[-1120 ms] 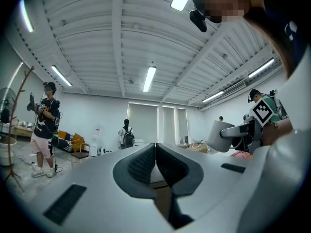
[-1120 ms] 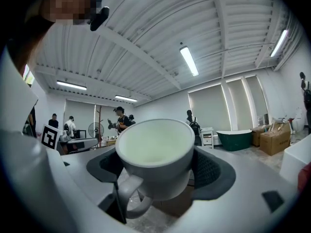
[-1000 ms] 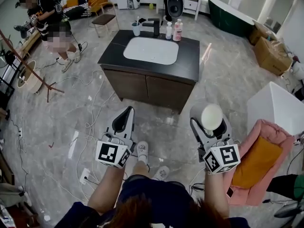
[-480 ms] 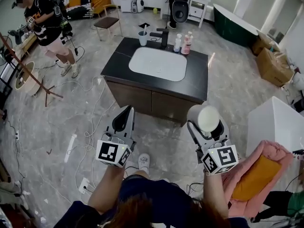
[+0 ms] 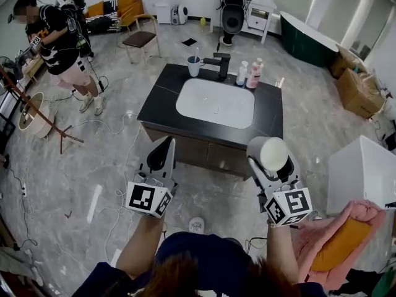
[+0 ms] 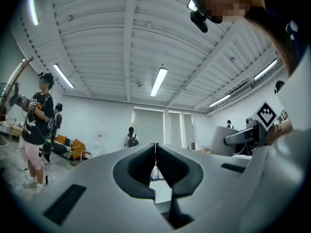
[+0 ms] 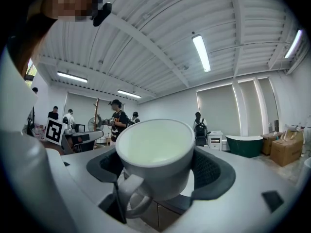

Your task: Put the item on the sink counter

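White mug [image 5: 273, 153] stands in the right tool [image 5: 270, 164], short of the dark bench [image 5: 162, 98]. Left tool [image 6: 155, 152], own view: jaws closed together, nothing between. Right view: jaws clamp the mug – mouth up, long axis vertical, handle facing back along the tool. A tilt or slackened grip could drop it.

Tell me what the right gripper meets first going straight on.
Likely the sink counter, at its front right edge: the right gripper, shut on the mug, points there. Height is unclear; it might pass over.
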Demonstrator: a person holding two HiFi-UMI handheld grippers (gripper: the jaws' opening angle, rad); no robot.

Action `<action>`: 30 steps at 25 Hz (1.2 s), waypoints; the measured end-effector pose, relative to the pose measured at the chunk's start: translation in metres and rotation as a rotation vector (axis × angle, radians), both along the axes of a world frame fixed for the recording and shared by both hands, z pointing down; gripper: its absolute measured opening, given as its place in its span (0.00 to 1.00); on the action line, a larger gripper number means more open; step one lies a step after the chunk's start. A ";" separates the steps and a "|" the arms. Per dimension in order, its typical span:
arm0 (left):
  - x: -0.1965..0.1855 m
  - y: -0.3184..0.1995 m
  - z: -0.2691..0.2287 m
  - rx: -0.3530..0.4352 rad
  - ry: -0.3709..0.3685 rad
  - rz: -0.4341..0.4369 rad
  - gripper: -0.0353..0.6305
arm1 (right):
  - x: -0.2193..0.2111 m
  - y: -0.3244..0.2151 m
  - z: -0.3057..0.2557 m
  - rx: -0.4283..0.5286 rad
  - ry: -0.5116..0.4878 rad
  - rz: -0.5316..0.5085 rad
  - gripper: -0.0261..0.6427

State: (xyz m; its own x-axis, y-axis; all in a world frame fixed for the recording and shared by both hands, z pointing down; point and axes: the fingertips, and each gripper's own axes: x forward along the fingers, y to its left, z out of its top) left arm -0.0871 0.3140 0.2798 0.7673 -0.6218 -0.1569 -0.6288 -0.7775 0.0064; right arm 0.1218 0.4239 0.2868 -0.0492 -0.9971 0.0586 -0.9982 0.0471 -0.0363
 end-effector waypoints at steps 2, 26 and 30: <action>-0.007 -0.015 0.002 -0.003 0.001 -0.004 0.09 | -0.008 -0.017 0.002 -0.001 0.001 -0.007 0.69; -0.036 -0.118 0.023 -0.055 -0.007 -0.147 0.09 | -0.026 -0.159 0.008 -0.023 -0.029 -0.168 0.69; -0.020 -0.154 0.023 -0.061 -0.008 -0.195 0.09 | -0.011 -0.206 0.005 -0.023 -0.022 -0.232 0.69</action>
